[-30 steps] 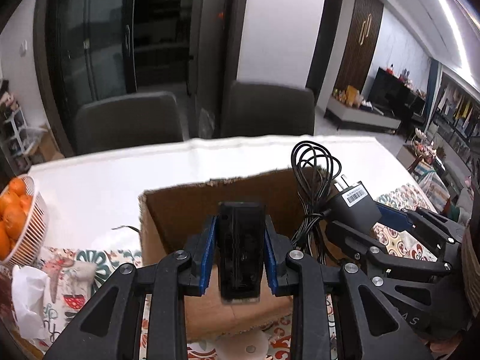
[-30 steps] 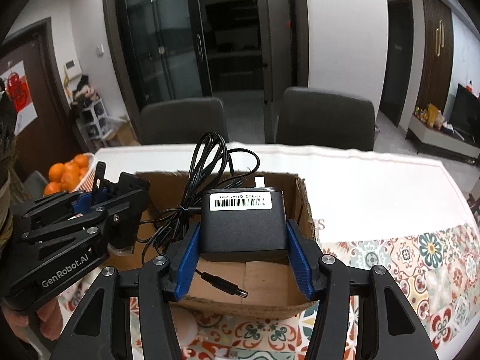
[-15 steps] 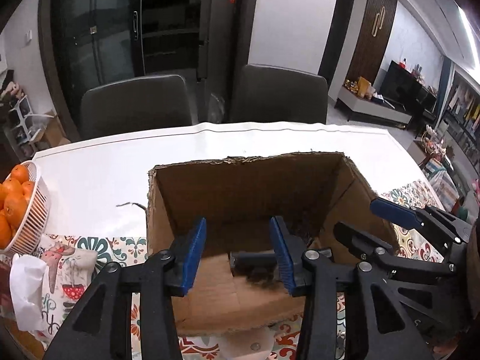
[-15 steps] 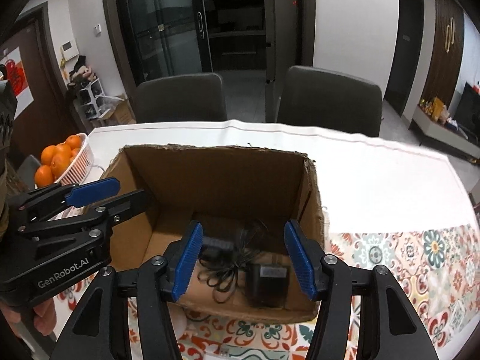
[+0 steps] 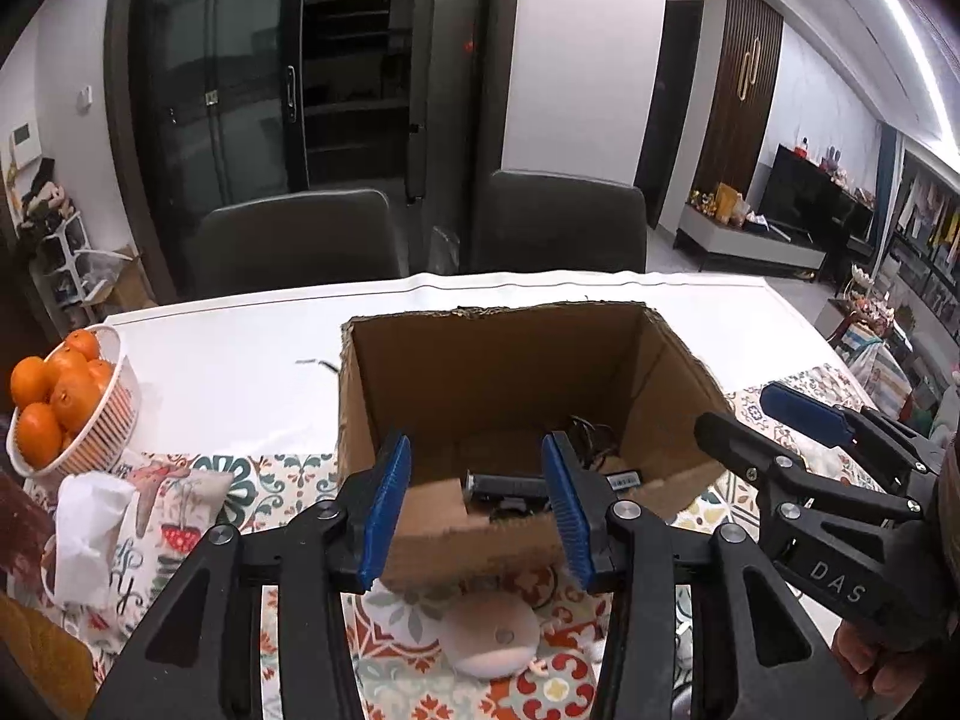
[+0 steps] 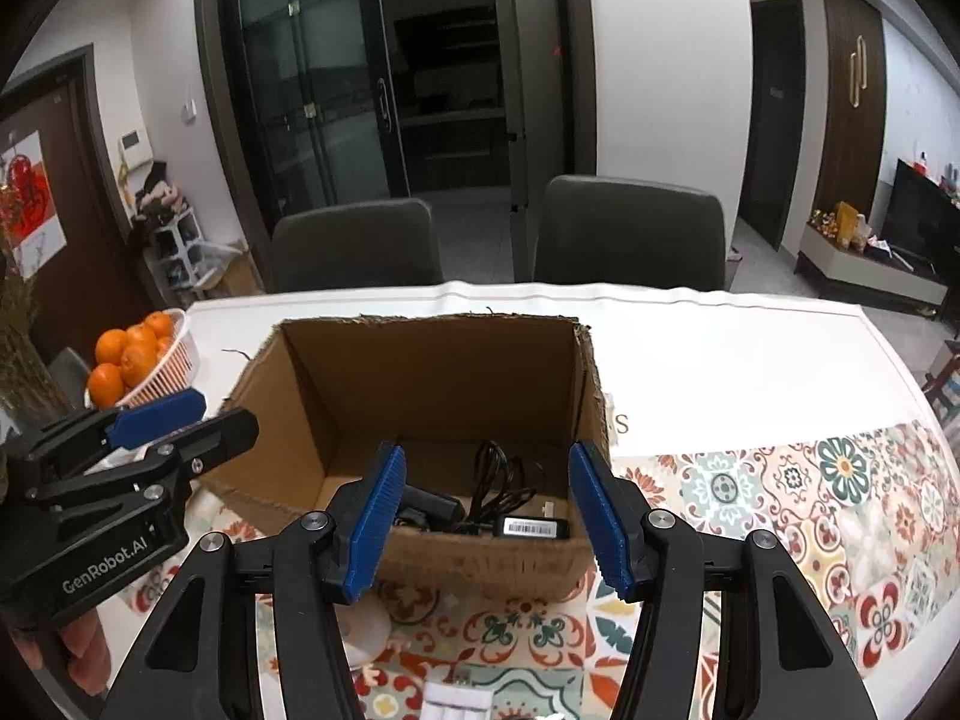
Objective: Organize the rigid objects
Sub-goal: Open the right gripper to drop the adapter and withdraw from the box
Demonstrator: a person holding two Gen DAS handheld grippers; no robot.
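Two black items already lie on the floor of the cardboard box (image 6: 420, 384): a power adapter (image 6: 531, 527) with its coiled cable (image 6: 501, 480), and a dark boxy device (image 6: 429, 504) beside it. Both grippers hang just short of the box's near wall with nothing between their blue pads; the left gripper (image 5: 477, 504) has its jaws opening, and the right gripper (image 6: 486, 519) holds its jaws moderately apart and empty. That reads as the drop-off step finished. Next comes picking another piece from the patterned tabletop (image 6: 840, 510), perhaps the pale round object (image 5: 492, 639) in front of the box, which calls for lowering toward it with wider jaws.
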